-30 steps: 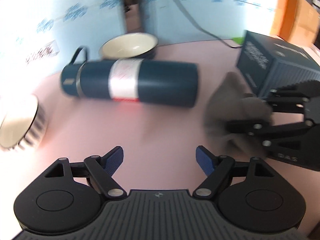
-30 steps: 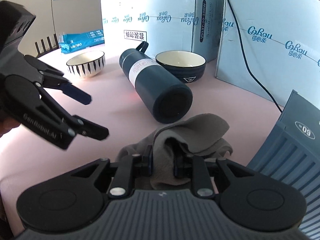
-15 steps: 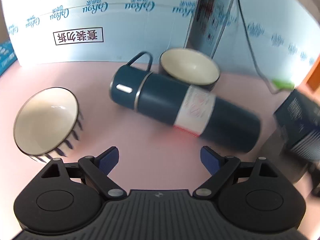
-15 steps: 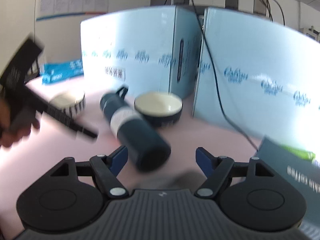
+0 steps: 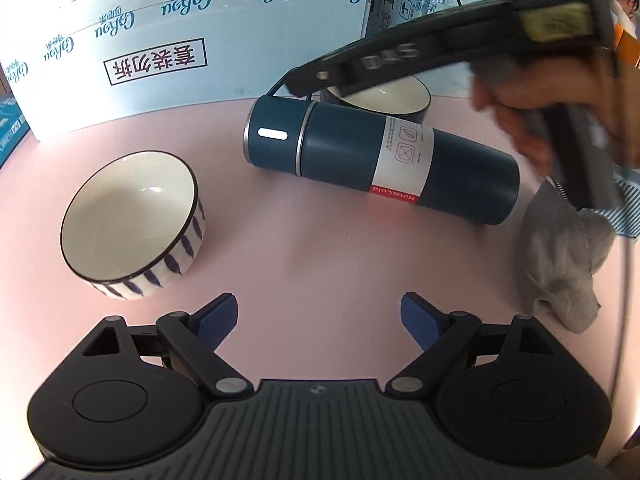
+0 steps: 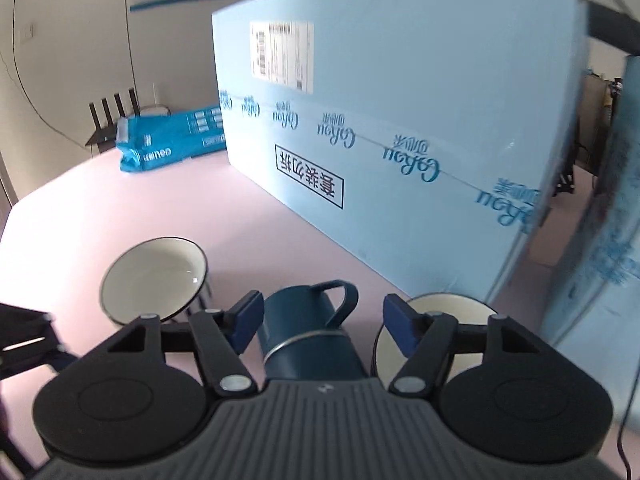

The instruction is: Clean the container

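Observation:
A dark blue thermos flask (image 5: 380, 160) with a white label lies on its side on the pink table (image 5: 320, 264). A grey cloth (image 5: 560, 264) lies loose at the right, near the flask's base. My left gripper (image 5: 320, 316) is open and empty, in front of the flask. My right gripper (image 6: 320, 320) is open and hovers above the flask's lid end (image 6: 308, 328), its fingers either side of the lid. It shows from outside in the left wrist view (image 5: 440, 56).
A white bowl with blue stripes (image 5: 132, 224) stands left of the flask. A dark-rimmed bowl (image 5: 384, 96) stands behind it. Light blue cartons (image 6: 400, 128) wall the back. A blue package (image 6: 168, 140) lies far left. A dark striped box (image 5: 624, 208) stands right.
My right gripper let go of the grey cloth, opened, and rose over the flask's lid end. My left gripper swung left and now faces the flask and striped bowl.

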A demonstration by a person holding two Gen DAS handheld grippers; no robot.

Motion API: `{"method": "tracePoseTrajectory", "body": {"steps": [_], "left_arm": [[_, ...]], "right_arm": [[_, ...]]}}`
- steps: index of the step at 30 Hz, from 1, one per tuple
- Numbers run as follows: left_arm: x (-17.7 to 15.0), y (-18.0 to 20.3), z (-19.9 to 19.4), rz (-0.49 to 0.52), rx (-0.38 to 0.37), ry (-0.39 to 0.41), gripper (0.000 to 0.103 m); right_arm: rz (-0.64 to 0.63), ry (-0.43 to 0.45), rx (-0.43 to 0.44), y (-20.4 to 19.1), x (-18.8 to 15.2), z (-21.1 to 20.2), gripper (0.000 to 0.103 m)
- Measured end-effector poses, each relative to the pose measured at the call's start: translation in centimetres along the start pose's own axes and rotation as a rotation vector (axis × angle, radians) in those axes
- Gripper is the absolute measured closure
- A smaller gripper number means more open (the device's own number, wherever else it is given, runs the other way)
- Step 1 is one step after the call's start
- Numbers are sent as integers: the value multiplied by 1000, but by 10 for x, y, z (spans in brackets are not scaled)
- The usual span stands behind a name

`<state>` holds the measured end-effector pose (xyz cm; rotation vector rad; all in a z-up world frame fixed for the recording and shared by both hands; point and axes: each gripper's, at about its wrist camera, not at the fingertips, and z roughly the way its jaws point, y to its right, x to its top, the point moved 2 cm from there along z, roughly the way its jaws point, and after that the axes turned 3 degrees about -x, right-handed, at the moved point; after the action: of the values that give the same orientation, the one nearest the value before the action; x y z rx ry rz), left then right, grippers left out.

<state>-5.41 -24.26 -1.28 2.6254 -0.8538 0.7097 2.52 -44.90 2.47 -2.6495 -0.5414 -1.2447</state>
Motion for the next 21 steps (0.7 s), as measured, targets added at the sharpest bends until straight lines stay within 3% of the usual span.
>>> {"method": "tracePoseTrajectory", "body": {"steps": [3,4,6,16,21], "left_arm": [[-1,-10,-3,-42,-9,-2,16],[-1,-13,-3,-57,-12,-4,16],[0,-19,-3,-86,-17,-6,16],[4,-23,-1,-121,-17,-4,16],[2,-23,1,-137,-10,-4,16]], "right_arm": [[-9,-40,9,4,4,20,53],[-10,-48,14,5,5,25,66],[-3,-61,15,6,7,30,78],[16,-50,47,-1,12,6,89],[41,-6,44,-8,11,-17,89]]}}
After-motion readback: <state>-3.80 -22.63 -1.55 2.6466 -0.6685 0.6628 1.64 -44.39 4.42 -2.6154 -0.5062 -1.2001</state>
